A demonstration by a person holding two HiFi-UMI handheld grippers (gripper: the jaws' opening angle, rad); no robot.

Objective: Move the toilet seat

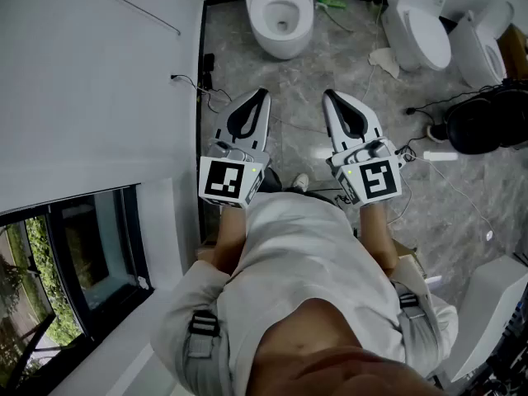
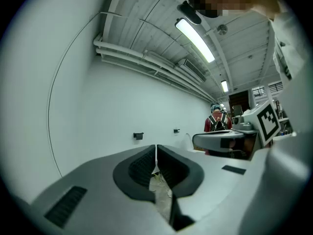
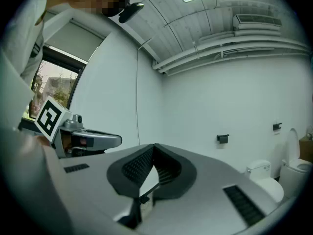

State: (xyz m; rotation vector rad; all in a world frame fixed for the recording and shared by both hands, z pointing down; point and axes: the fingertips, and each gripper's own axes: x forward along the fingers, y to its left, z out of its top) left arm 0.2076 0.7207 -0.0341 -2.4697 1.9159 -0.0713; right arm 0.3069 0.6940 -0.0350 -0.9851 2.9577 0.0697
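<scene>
Left gripper [image 2: 156, 147] tight together, empty; right gripper [image 3: 154, 146] likewise

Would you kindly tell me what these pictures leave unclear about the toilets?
Head view: the left toilet is cut off by the top edge, so its seat's position is unclear.
Right gripper view: a toilet sits by the rim, too small for detail.
Left gripper view: faces a wall; no toilet shows.
</scene>
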